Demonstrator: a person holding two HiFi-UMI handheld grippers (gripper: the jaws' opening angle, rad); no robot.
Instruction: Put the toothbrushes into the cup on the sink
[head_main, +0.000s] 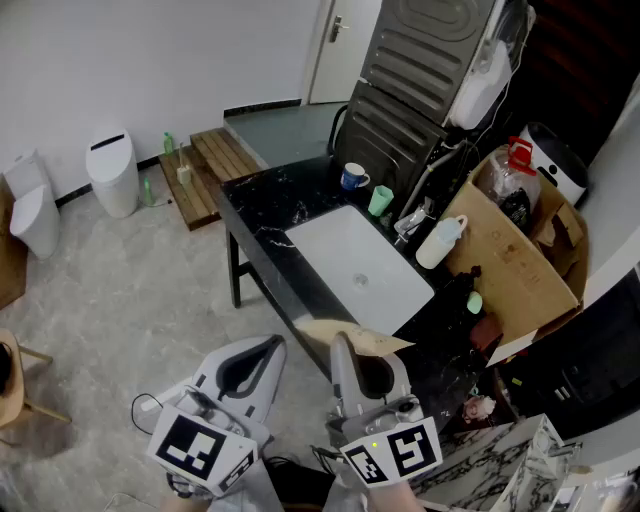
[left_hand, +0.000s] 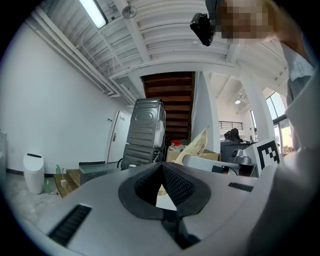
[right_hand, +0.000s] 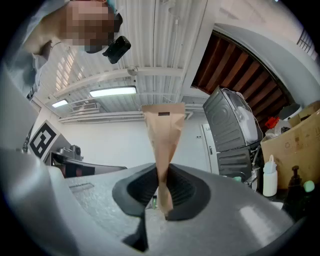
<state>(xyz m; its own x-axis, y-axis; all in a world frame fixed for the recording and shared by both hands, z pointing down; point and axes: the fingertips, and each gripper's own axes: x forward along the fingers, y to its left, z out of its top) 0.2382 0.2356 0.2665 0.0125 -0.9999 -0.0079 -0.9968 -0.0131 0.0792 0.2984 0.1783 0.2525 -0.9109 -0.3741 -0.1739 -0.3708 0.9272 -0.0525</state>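
Stock: right hand-held gripper (right_hand: 161, 175) pinches paper packet (right_hand: 162, 125); left hand-held gripper (left_hand: 161, 170) closed, empty. We judge no toothbrush in cup (head_main: 380, 200) yet.

Looks like a mock-up bathroom rigged inside a loft or warehouse-type space, not a real home. Right beyond the fingers (head_main: 340, 348) of the right gripper (head_main: 362, 350) is a black marble counter (head_main: 255, 202) with a white sink (head_main: 355, 265), a faucet (head_main: 408, 224), a blue mug (head_main: 352, 177), a green cup (head_main: 380, 200) and a white bottle (head_main: 438, 242). Far left of those fingers there's what looks like a toilet (head_main: 30, 215) and a white lidded bin (head_main: 112, 172). Past the sink sit a grey appliance (head_main: 420, 70) and an open cardboard box (head_main: 520, 255), under a ribbed ceiling with tube lights (left_hand: 95, 12) and a wooden staircase (left_hand: 167, 100).
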